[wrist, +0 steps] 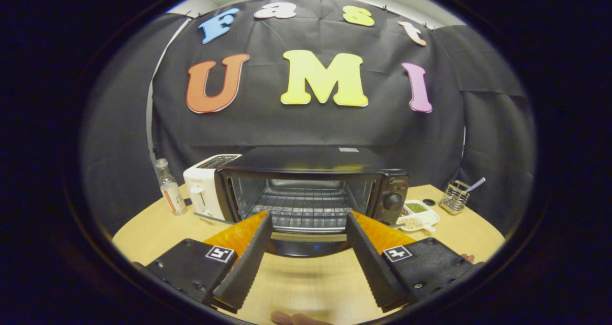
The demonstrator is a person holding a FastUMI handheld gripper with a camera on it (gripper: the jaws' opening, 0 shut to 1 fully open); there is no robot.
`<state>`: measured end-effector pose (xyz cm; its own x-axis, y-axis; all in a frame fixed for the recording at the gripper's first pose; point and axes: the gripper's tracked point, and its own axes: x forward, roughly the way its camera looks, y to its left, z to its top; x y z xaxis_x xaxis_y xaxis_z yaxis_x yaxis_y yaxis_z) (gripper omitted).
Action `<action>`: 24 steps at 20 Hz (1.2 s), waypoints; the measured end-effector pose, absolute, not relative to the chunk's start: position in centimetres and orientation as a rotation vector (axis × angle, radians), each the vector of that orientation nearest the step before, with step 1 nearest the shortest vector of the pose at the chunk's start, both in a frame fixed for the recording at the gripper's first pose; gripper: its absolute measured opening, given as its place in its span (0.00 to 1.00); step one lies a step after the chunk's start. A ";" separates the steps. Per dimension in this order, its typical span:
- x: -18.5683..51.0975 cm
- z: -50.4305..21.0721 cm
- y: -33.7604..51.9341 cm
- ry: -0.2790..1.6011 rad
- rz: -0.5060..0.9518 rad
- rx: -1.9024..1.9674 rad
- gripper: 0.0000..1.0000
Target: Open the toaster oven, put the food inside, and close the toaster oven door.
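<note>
A black toaster oven (311, 162) stands on the wooden table (306, 287), just ahead of my fingers. Its door (306, 246) hangs folded down toward me, between my fingers and a little below the tips. Inside, the wire rack (301, 210) shows through the open mouth. The control knobs (393, 200) sit on the oven's right side. My gripper (308, 216) is open, its fingers spread about as wide as the oven's mouth, with nothing held between them.
A white slot toaster (203, 191) stands against the oven's left side, with a clear bottle (170, 187) further left. Right of the oven lie a white divided dish (417, 216) and a wire holder (454, 198). A person's fingertips (296, 319) rest at the table's near edge.
</note>
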<state>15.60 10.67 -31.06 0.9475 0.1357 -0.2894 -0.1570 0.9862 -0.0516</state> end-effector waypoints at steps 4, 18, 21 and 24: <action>12.5 -34.3 9.9 0.309 0.152 -0.100 0.98; 8.4 -44.3 8.5 0.568 0.107 -0.053 0.98; 8.3 -43.7 8.7 0.572 0.121 -0.070 0.98; 7.5 -42.4 8.3 0.575 0.171 -0.066 0.98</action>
<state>7.51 8.29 -42.40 0.8256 0.1428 -0.5458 -0.1796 0.9836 -0.0144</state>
